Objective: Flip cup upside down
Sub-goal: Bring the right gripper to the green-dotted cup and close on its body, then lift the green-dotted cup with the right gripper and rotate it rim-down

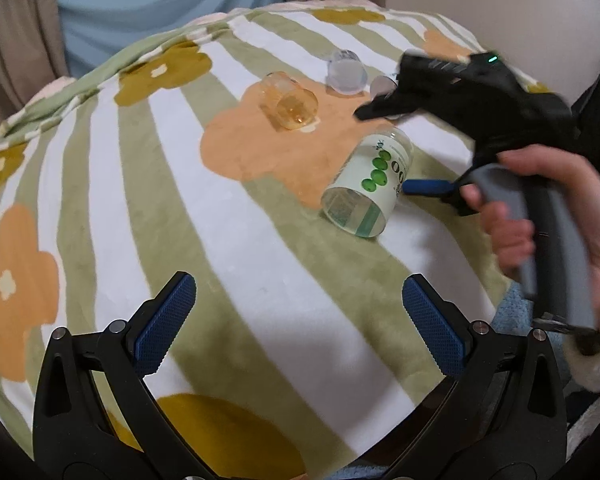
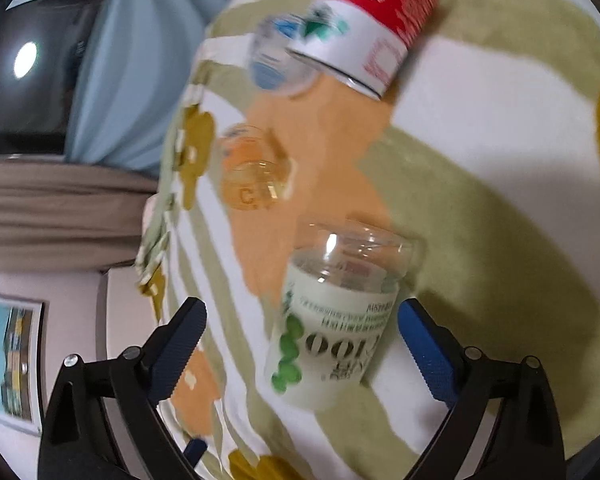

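A clear cup with a white label and green dots [image 1: 370, 180] lies on its side on the flowered blanket [image 1: 260, 240]. It also shows in the right wrist view [image 2: 336, 320], between the open jaws and close to the right finger. My right gripper [image 2: 300, 344] is open around it, rolled sideways; in the left wrist view one blue fingertip [image 1: 424, 187] shows beside the cup. My left gripper [image 1: 298, 316] is open and empty, well short of the cup.
An orange clear cup [image 1: 290, 102] lies on its side further back. A bluish clear cup [image 1: 346, 72] stands beyond it. A red and white container [image 2: 372, 28] lies near the bluish cup [image 2: 280, 60]. A person's hand [image 1: 560, 220] holds the right gripper's handle.
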Tool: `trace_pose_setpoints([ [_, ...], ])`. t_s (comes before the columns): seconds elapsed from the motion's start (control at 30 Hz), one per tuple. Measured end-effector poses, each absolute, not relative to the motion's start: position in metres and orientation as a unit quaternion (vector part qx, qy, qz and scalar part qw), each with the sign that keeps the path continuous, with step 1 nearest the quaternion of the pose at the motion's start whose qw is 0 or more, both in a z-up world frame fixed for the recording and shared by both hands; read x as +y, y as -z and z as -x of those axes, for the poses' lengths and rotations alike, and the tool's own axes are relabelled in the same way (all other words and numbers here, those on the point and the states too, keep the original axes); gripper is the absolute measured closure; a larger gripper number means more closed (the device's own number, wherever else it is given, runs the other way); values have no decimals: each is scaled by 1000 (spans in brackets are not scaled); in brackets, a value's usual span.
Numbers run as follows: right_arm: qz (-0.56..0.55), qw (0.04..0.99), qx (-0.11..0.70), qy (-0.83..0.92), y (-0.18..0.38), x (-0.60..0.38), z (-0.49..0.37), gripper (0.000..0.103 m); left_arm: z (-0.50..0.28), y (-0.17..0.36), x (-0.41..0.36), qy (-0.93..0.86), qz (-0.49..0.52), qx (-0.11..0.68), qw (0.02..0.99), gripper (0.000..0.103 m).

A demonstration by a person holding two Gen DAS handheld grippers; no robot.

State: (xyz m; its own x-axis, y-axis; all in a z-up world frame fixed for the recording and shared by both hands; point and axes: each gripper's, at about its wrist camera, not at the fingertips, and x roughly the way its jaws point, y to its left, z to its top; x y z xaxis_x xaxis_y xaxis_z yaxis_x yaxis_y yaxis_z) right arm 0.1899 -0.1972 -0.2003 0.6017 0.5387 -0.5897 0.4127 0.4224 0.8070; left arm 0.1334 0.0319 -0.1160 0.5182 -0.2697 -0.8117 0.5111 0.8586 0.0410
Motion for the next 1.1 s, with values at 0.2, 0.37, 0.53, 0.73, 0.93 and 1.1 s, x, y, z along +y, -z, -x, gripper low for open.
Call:
trace_pose_setpoints([
  [0.2,-503,721,475,-33,216,-192,-207,42,-132,111,47,236,-115,430,864,0],
  [0.37,-447,744,494,-45,205,-196,-216,43,-132,108,54,241,-99,430,865,0],
  [0.53,-325,751,567,-100,185,-197,-249,43,-131,107,57,245,-95,433,863,0],
  [0.73,-133,712,675,-142,188,-173,-285,43,-131,110,57,248,-76,444,858,0],
  [0.93,-67,693,699,-163,196,-160,-297,40,-128,109,61,237,-72,453,857,0],
  [1.1,-57,703,693,-150,190,-163,-303,8,-131,104,67,230,-52,461,855,0],
])
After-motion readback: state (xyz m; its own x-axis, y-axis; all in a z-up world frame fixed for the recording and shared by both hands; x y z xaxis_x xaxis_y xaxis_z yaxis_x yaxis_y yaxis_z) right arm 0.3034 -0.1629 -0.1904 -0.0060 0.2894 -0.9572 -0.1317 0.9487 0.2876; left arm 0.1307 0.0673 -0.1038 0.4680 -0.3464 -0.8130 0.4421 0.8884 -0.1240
